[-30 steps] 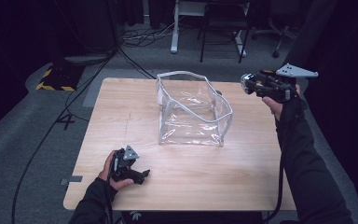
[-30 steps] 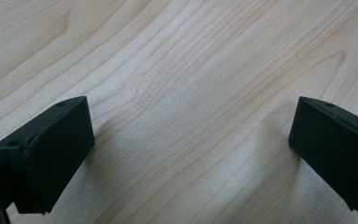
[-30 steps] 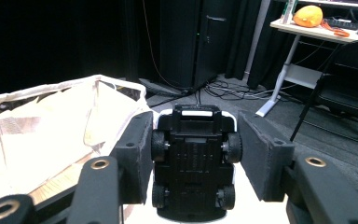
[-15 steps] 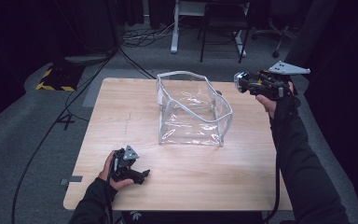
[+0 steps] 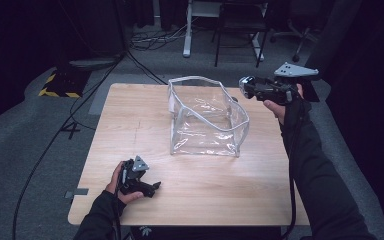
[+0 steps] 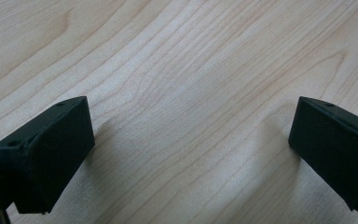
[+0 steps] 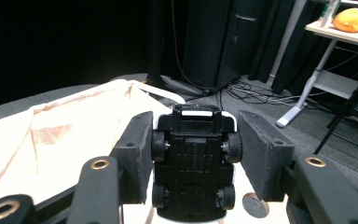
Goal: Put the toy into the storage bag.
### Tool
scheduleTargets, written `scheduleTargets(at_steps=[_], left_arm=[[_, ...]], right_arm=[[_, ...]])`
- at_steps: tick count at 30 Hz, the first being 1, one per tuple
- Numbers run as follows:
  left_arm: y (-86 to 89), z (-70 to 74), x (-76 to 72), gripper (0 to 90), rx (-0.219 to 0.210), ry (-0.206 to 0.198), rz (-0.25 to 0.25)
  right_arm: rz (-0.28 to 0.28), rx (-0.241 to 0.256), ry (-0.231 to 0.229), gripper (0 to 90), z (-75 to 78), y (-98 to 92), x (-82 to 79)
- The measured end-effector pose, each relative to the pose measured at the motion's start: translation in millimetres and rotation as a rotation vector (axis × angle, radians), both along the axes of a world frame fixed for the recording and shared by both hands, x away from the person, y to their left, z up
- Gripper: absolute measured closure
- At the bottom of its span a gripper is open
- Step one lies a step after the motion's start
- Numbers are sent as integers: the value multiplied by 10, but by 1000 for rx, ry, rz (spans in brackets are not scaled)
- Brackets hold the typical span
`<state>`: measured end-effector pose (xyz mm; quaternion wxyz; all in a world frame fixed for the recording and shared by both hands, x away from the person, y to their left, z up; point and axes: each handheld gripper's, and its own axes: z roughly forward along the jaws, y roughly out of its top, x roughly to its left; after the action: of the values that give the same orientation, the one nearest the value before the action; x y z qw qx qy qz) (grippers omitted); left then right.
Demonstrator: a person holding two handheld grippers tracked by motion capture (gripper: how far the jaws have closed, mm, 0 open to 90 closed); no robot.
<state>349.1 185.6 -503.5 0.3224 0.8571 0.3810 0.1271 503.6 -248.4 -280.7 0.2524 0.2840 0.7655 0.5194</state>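
Jaws of the right gripper (image 7: 193,158) pinch a toy car (image 7: 193,161) by its wheels; left gripper (image 6: 191,154) jaws spread wide over the table (image 6: 191,70).

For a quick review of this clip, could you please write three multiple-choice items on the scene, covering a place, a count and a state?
1. Where is the clear plastic bag?
A. on the floor
B. on the wooden table
C. on a chair

2. How many wheels of the toy car show in the right gripper view?
A. two
B. four
C. six

3. How stands the left hand-held gripper?
A. open, over bare wood
B. shut on the bag
C. shut on the car

Answers: 1 B, the bag stands on the tabletop; 2 B, four wheels show on its underside; 3 A, its jaws are wide apart with nothing between.
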Motion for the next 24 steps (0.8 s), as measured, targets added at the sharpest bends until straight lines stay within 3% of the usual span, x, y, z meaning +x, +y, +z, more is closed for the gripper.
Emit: scheduleTargets(at_steps=[18, 24], left_arm=[[-1, -4, -4, 3, 1, -3, 4], [2, -5, -4, 4, 1, -5, 0]], right_arm=[[95, -51, 27, 487, -31, 474, 50], [139, -94, 55, 487, -104, 633, 102]])
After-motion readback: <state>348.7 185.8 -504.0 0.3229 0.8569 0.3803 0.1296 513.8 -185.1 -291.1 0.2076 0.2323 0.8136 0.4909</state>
